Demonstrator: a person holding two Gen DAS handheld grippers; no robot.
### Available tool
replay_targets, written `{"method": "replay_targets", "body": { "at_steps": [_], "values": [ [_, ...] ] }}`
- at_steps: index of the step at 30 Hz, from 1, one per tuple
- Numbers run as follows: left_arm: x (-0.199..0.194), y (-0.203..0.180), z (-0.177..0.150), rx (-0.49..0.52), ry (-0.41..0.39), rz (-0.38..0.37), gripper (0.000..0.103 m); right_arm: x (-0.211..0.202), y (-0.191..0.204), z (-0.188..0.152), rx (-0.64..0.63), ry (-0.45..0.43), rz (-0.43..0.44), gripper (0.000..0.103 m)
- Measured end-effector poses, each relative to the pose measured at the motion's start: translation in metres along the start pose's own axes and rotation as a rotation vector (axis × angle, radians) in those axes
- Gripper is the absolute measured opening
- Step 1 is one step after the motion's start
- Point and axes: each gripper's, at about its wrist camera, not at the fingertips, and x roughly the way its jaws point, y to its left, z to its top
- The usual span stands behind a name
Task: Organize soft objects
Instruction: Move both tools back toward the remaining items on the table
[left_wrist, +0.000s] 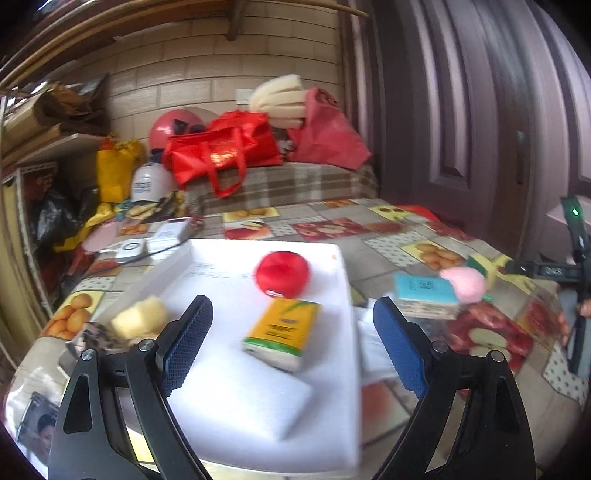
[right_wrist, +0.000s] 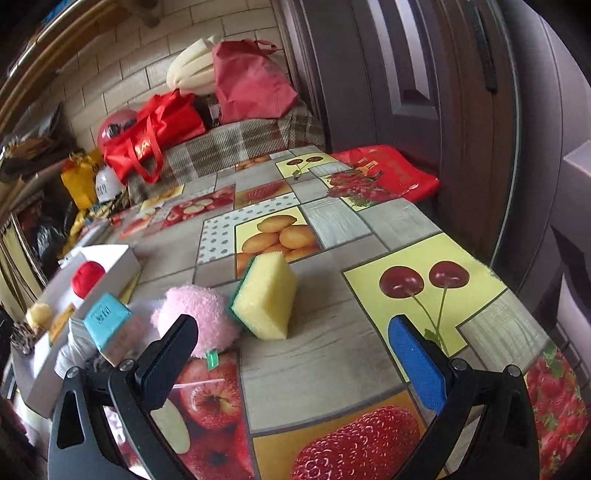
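Nearby, both claws (left_wrist: 291, 339) (right_wrist: 295, 362) gape empty; pink plush (right_wrist: 199, 317) touches sponge (right_wrist: 266, 295), seemingly.

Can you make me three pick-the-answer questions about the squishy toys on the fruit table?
1. Where does the red ball sit?
A on the white foam board
B on the floor
C in the red bag

2. What colour is the fluffy pom-pom?
A green
B pink
C black

3. How is the right claw?
A shut on the sponge
B shut, empty
C open, empty

Answers: 1 A, the ball rests on the board. 2 B, its fluff is pink. 3 C, its fingers stand apart, short of the yellow sponge.
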Motion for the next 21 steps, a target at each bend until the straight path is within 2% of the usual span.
{"method": "replay_targets", "body": {
  "at_steps": [3, 6, 9, 12, 15, 21],
  "values": [
    [0.01, -0.046, 0.002, 0.112, 0.072, -0.101, 0.089, -0.006, 0.006, -0.002, -0.038, -0.018, -0.012, 0.103],
    [0.028, -0.073, 0.002, 0.143, 0.172, -0.184, 0.089, -0.008, 0.005, -0.001, -0.04, -0.028, -0.01, 0.103],
    [0.05, -0.079, 0.002, 0.117, 0.259, -0.182, 0.089, -0.006, 0.0, 0.002, -0.018, -0.02, 0.002, 0.103],
    [0.068, -0.076, 0.001, 0.04, 0.33, -0.185, 0.089, -0.005, -0.005, 0.003, 0.006, -0.013, 0.03, 0.103],
    [0.076, -0.08, 0.001, 0.028, 0.336, -0.169, 0.089, -0.005, -0.007, 0.004, 0.025, -0.014, 0.056, 0.103],
    [0.082, -0.099, 0.0, 0.112, 0.348, -0.159, 0.089, -0.005, -0.016, 0.004, 0.081, -0.01, 0.106, 0.103]
  ]
}}
